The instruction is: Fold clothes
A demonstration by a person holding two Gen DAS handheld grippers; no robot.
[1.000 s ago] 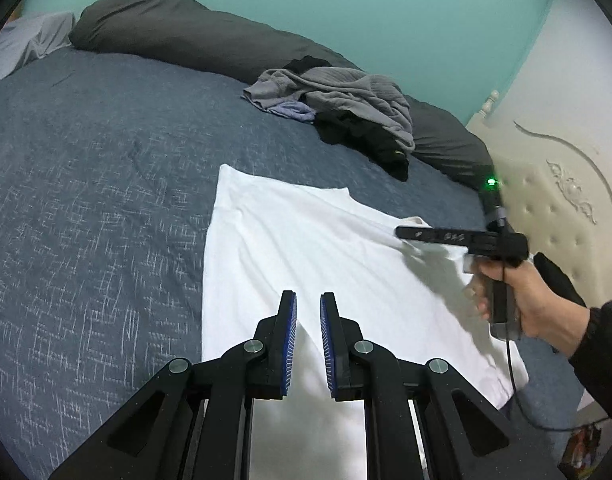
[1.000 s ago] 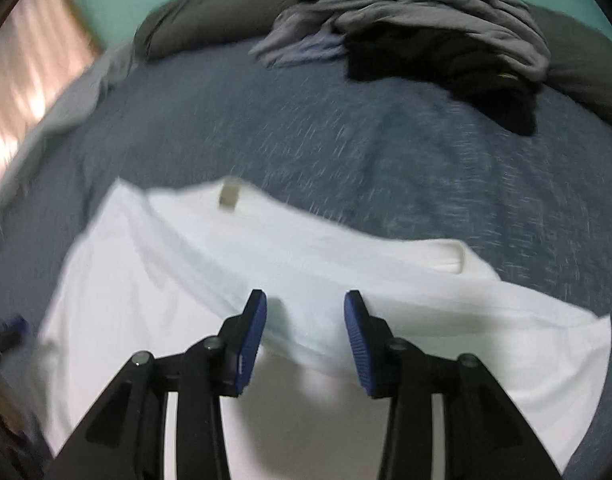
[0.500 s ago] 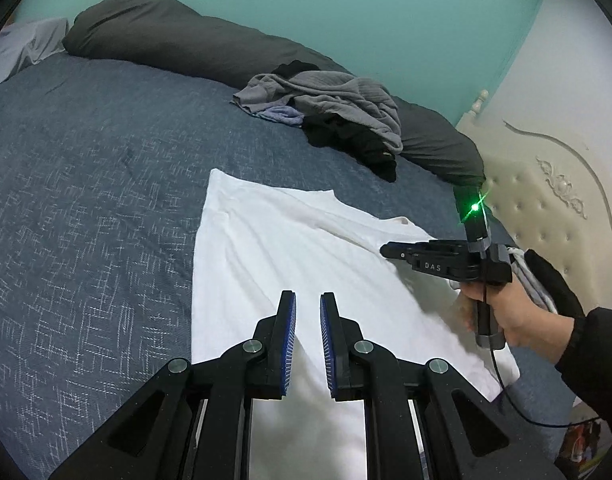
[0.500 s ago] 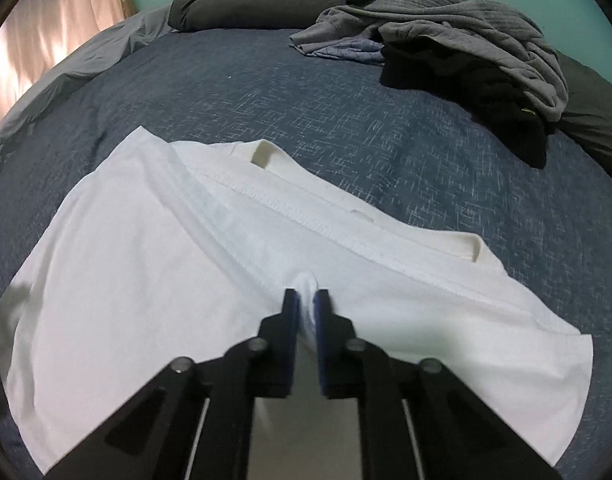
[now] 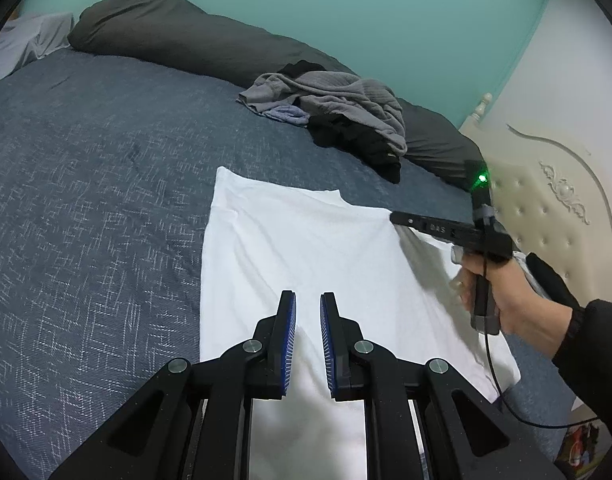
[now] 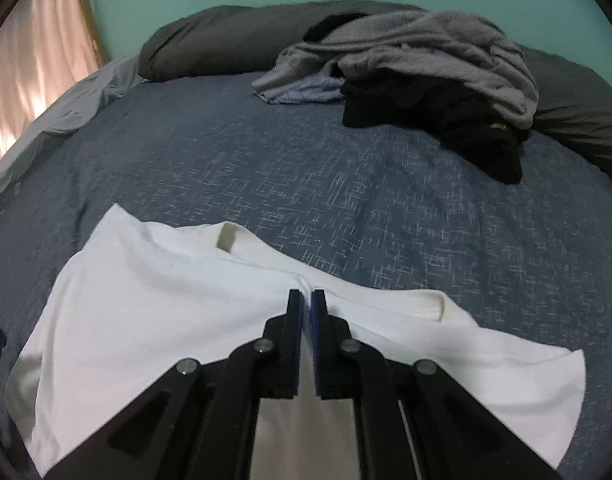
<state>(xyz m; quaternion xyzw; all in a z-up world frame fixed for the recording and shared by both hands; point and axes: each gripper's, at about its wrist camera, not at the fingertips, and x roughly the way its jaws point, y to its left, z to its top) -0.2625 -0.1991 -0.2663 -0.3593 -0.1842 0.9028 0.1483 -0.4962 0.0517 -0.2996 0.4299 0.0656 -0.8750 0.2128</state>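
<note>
My right gripper [image 6: 306,300] pinches the white T-shirt [image 5: 306,248] by its edge (soft, limp, likely to sag); left gripper [image 5: 307,336] hangs slightly parted, empty.

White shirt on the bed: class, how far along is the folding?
Done: the white shirt lies spread on the bed. In hand: the right gripper pinches its neck edge; the left gripper hangs open. Left: every fold, plus the clothes pile.

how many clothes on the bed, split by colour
white: 1, the white shirt spread flat
grey: 1, the grey garment atop the pile
black: 1, the black garment
light blue: 1, the light blue piece, mostly buried
total: 4 told apart; the pile may hide more
</note>
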